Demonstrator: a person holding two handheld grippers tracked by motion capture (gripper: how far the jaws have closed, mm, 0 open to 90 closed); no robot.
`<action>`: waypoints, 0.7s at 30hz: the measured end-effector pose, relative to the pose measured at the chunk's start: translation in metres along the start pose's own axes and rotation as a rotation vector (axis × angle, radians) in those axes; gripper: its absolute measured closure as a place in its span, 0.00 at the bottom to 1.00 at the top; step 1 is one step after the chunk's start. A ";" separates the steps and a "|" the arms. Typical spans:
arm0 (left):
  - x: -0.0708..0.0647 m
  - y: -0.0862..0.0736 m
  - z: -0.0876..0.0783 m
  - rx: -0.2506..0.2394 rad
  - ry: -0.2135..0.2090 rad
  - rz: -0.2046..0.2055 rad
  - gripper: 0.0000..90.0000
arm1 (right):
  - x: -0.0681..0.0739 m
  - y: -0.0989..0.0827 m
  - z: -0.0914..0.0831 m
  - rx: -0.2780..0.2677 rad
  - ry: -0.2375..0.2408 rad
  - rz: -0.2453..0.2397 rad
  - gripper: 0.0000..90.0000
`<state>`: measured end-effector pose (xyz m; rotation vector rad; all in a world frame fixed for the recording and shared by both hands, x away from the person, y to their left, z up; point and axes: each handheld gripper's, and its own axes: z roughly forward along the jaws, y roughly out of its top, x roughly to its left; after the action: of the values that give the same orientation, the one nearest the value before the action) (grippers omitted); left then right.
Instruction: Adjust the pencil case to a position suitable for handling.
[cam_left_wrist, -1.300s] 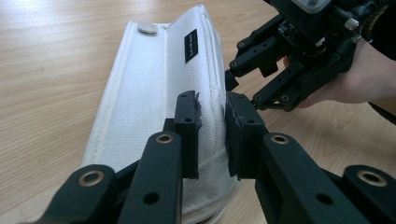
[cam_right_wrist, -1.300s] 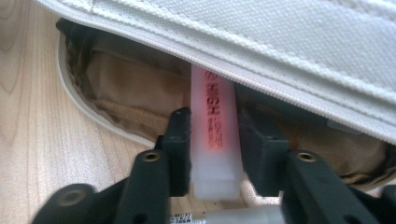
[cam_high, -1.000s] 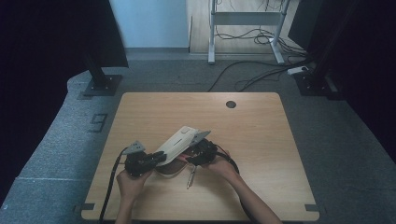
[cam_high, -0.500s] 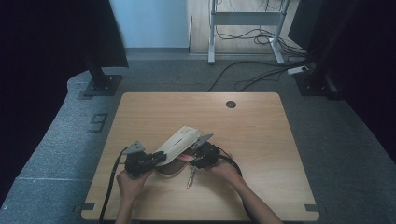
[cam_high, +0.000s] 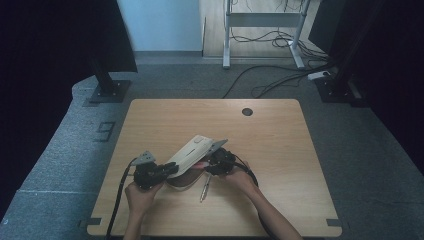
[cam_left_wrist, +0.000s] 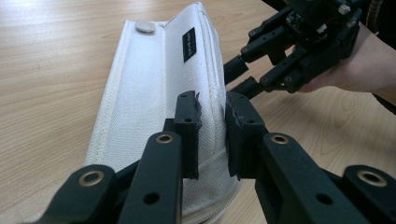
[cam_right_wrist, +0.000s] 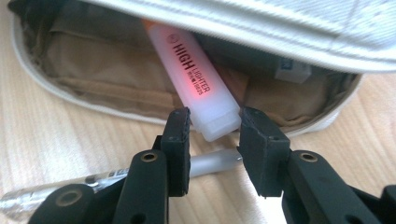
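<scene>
Two grippers share this job. The left gripper (cam_left_wrist: 212, 135) is clenched on the raised upper flap of the white pencil case (cam_left_wrist: 159, 93), pinching the fabric edge between its pads so the mouth stays open. The right gripper (cam_right_wrist: 214, 135) has its jaws either side of the butt end of the pink highlighter (cam_right_wrist: 196, 79); they have just been closing, and the right pad looks about to touch while a thin gap still shows at the left one, so I read it as not yet gripping.

To do this well, the right jaws should finish closing square on the flat end section of the highlighter, not on its corner (a skewed pinch on smooth plastic would let it twist or slip out). The left hand should hold the flap up and steady, since the marker lies under the overhanging lip and needs a clear mouth, whichever way it travels.

In the right gripper view, the highlighter runs from between the jaws up toward 11 o'clock into the case's tan lining. A clear pen (cam_right_wrist: 70, 184) lies on the table (cam_right_wrist: 56, 135) just below the jaws, toward 8 o'clock. In the high view, the case sits near the table's front edge, at 10 o'clock from the right gripper (cam_high: 216, 162).
</scene>
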<state>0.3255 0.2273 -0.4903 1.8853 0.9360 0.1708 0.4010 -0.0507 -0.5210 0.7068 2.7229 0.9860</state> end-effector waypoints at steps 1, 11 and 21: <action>0.000 0.000 0.000 0.000 0.000 0.000 0.84 | 0.000 0.001 0.000 0.001 -0.005 0.006 0.70; 0.000 0.000 0.000 0.001 -0.001 0.001 0.84 | -0.005 0.001 0.001 0.005 -0.029 0.022 0.70; 0.000 0.000 0.002 0.003 -0.008 0.002 0.84 | -0.004 0.003 0.004 -0.004 -0.028 0.018 0.81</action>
<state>0.3257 0.2260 -0.4912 1.8883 0.9291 0.1635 0.4071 -0.0483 -0.5225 0.7401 2.6944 0.9780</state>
